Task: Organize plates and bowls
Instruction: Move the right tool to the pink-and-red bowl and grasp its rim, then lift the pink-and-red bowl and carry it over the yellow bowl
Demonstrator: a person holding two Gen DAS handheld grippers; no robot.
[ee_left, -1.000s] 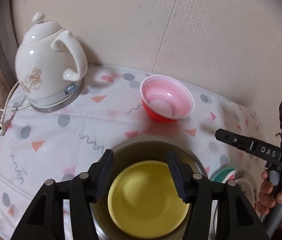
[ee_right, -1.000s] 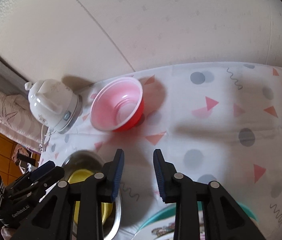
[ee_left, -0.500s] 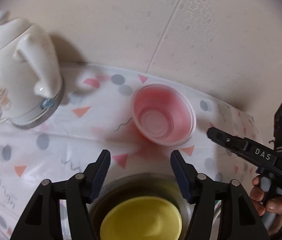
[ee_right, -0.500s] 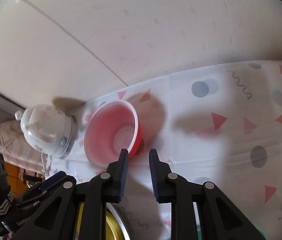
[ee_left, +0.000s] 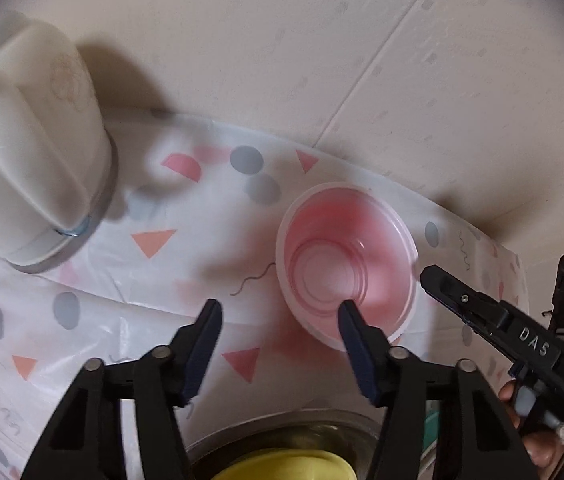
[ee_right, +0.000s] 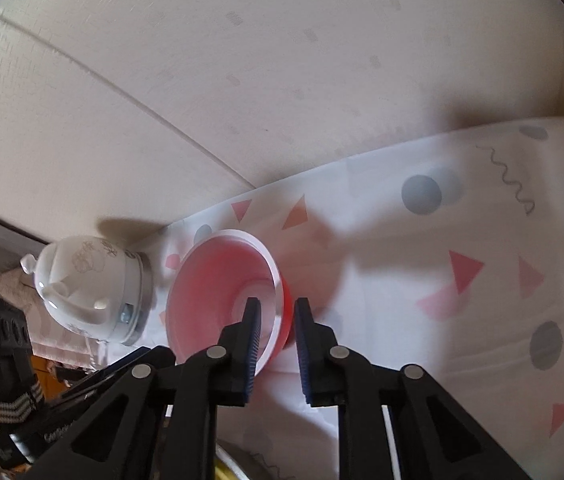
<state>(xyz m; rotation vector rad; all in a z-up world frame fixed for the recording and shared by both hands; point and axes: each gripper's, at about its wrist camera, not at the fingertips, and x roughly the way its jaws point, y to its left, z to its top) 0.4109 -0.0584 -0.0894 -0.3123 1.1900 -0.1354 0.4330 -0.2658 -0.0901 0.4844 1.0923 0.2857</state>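
- Your right gripper (ee_right: 275, 305) reached low and forward over the cloth (ee_right: 462, 320), its fingers pointing at the near rim of the red bowl (ee_right: 222, 280).
- Its jaws stood narrowly apart and straddled that rim: one blue pad (ee_right: 252, 320) was inside the bowl, the other against the red outer wall. You had the rim between them, but whether the pads pressed on it cannot be told from the pictures.
- From the left wrist view, the same gripper (ee_left: 426, 274) came in from the right, its tip at the bowl's (ee_left: 346, 268) right edge, with your fingers (ee_left: 522, 400) wrapped on the handle.
- Your left gripper (ee_left: 278, 312) hovered above the cloth (ee_left: 122, 300), tilted down and forward.
- Its jaws were spread wide and held nothing; the right pad (ee_left: 348, 320) overlapped the bowl's near rim in the view, and contact cannot be told.
- The bowl sat on the cloth near the wall, well right of the white kettle (ee_left: 30, 168).
- A yellow plate (ee_left: 286, 466) lay in a metal bowl (ee_left: 242, 436) just below the left gripper.
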